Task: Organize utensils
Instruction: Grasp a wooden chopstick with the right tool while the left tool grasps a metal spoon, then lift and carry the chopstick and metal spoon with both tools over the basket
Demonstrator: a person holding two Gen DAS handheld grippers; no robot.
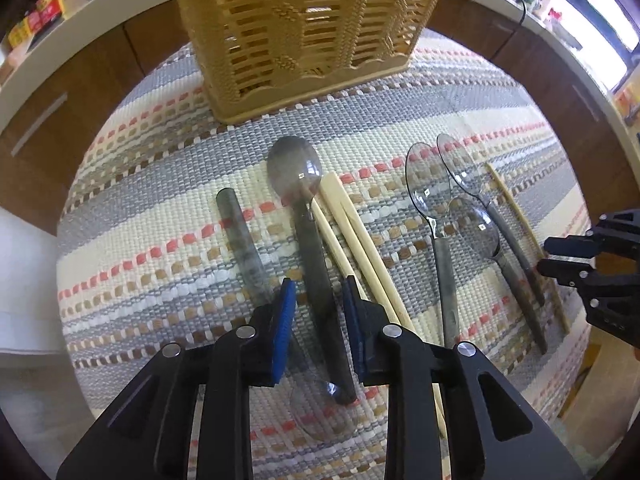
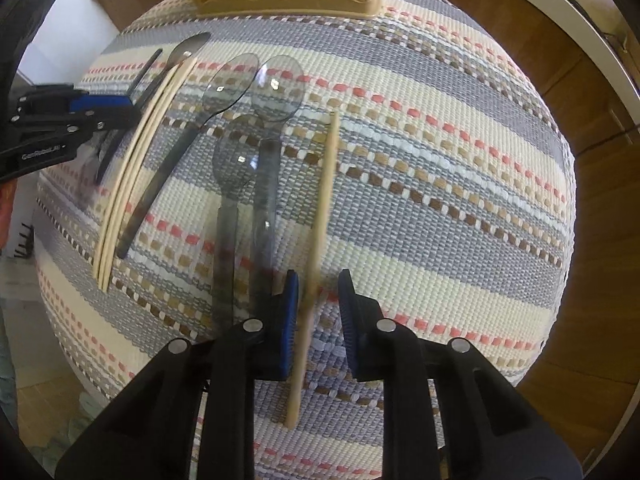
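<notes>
On the striped mat [image 1: 168, 208] lie smoky clear spoons and pale chopsticks, in front of a tan basket [image 1: 304, 28] that stands at the mat's far edge, its top cut off in both views.

Going left to right in the left wrist view: one spoon [image 1: 244, 248] with its handle pointing away and its bowl near the camera, partly hidden under the left gripper [image 1: 318, 308]; one spoon [image 1: 312, 248] with its bowl toward the basket; a bundle of chopsticks [image 1: 352, 232], two or three, hard to count as they overlap; three more spoons [image 1: 444, 264] close together with bowls overlapping; and one single chopstick [image 1: 516, 216] nearest the mat's right edge. That makes five spoons.

The left gripper is spread wide, its blue pads on either side of the second spoon's handle, not touching it as far as can be seen.

The right gripper [image 2: 318, 316] is also spread, straddling the single chopstick [image 2: 324, 216], which looks blurred; whether the pads touch it cannot be told
</notes>
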